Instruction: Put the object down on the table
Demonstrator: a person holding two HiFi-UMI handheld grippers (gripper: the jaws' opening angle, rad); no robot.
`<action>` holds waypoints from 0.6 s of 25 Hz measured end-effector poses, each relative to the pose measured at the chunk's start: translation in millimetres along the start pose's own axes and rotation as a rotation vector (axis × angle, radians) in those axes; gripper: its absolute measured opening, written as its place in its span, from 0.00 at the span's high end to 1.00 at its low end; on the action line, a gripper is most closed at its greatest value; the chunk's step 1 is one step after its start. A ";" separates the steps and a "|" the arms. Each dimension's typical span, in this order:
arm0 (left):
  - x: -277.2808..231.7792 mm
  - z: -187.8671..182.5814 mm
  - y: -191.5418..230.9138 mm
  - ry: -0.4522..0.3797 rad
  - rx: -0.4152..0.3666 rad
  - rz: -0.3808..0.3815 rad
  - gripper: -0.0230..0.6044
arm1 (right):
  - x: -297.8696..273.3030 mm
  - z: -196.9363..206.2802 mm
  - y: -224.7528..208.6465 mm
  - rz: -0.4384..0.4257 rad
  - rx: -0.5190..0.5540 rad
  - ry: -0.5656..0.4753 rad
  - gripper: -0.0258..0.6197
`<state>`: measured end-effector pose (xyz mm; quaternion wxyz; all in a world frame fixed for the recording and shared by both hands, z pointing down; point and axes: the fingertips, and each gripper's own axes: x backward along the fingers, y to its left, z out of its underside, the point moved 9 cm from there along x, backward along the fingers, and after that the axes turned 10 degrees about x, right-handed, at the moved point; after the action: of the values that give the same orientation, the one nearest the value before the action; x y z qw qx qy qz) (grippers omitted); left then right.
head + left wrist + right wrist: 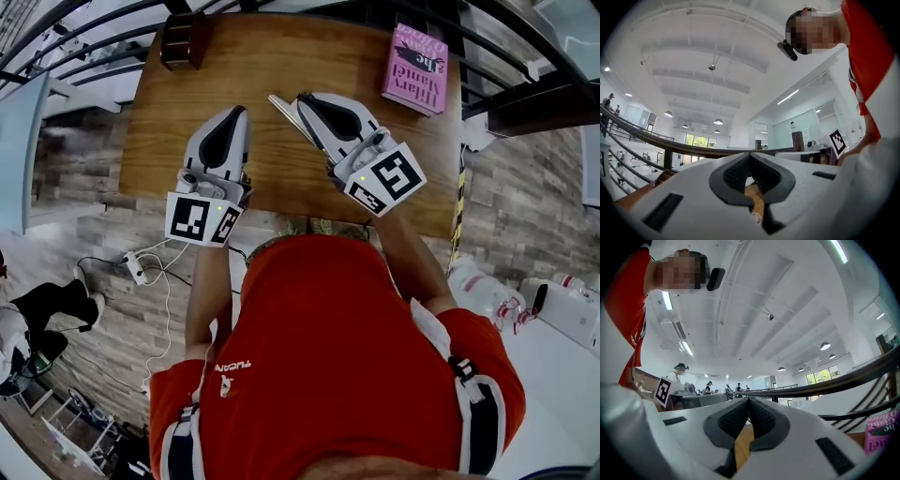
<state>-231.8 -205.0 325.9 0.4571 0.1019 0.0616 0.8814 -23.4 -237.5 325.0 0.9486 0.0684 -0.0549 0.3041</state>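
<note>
Two tongs, both pressed together with nothing pinched, we see here: the left tongs point(238, 111) and the right tongs point(303, 97). The pale flat strip point(279, 104) lies on the bench point(272, 56), just beside the right tongs' tip, on their left.

Pink book point(415, 68) (far right corner), wooden table point(281, 56)

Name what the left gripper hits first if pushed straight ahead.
Probably nothing: the left gripper points across bare table to its far edge; the brown holder sits left of that line.
</note>
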 end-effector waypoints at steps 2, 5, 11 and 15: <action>0.6 0.5 -0.3 -0.002 -0.003 -0.002 0.95 | 1.3 1.3 2.6 -0.003 0.005 0.006 0.92; 0.3 0.6 2.0 -0.002 0.000 -0.006 0.95 | 1.3 2.3 4.0 -0.007 0.024 0.018 0.92; 1.0 2.6 6.1 -0.003 0.011 -0.011 0.95 | 1.1 2.7 4.4 0.000 0.043 0.019 0.92; 1.2 3.4 6.6 -0.003 0.015 -0.010 0.95 | 3.9 2.8 1.2 0.012 0.044 0.021 0.92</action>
<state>-236.9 -207.7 330.7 0.4608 0.1064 0.0677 0.8785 -21.1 -234.8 328.4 0.9455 0.0856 -0.0385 0.3118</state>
